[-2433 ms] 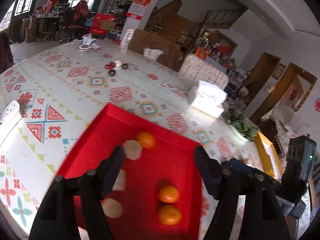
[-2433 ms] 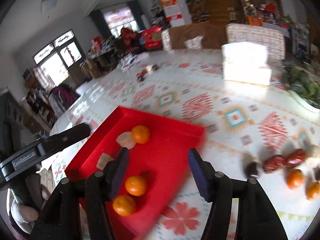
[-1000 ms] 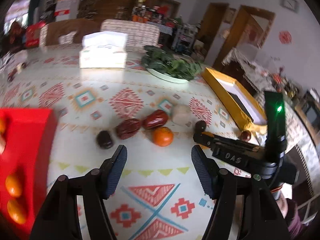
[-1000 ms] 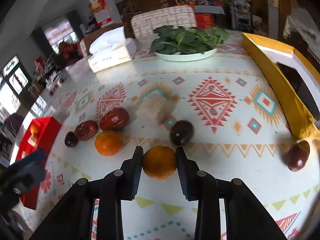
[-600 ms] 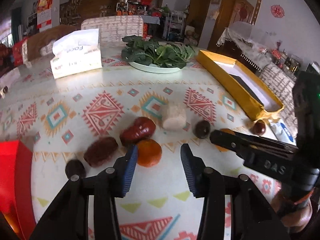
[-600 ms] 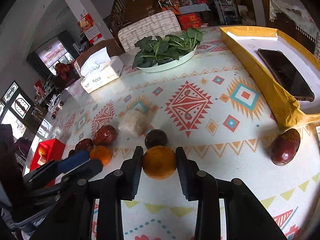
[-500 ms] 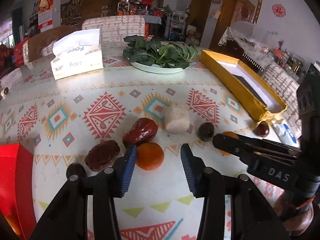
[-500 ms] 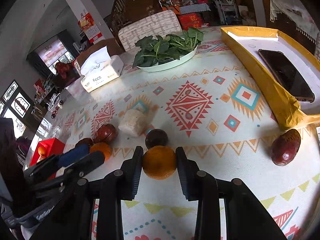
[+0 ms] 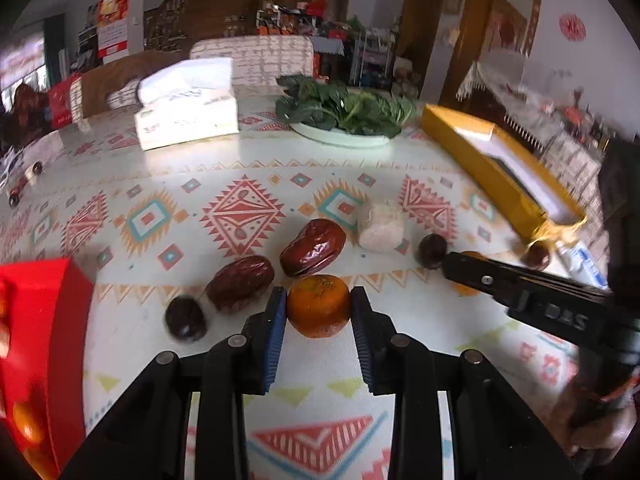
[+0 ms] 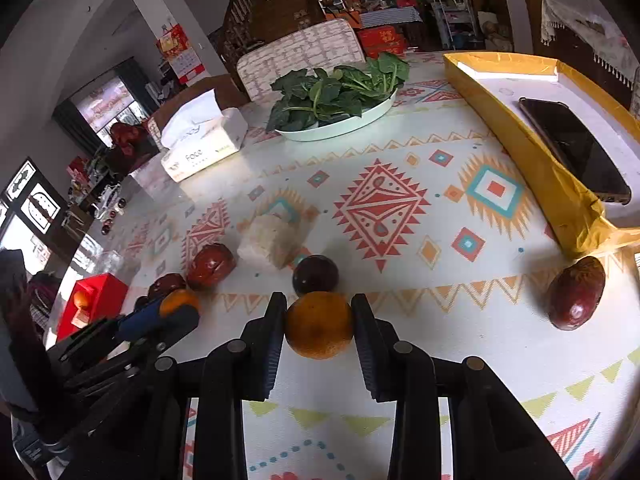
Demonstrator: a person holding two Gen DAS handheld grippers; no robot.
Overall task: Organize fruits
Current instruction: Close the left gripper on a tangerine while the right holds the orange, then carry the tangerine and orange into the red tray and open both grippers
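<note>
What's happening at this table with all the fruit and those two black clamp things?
A person is sorting fruit with two hand-held grippers. The left gripper has its fingers closed on one orange, and the right gripper is closed on another orange. Red dates and dark round fruits lie loose on the patterned table. A red tray already holding oranges sits off to the left.

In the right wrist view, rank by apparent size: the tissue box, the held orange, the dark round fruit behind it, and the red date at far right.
1. tissue box, though farthest away
2. orange in the right hand-held gripper, nearest the camera, so inflated
3. red date, close to the orange in apparent size, so unsure
4. dark round fruit
</note>
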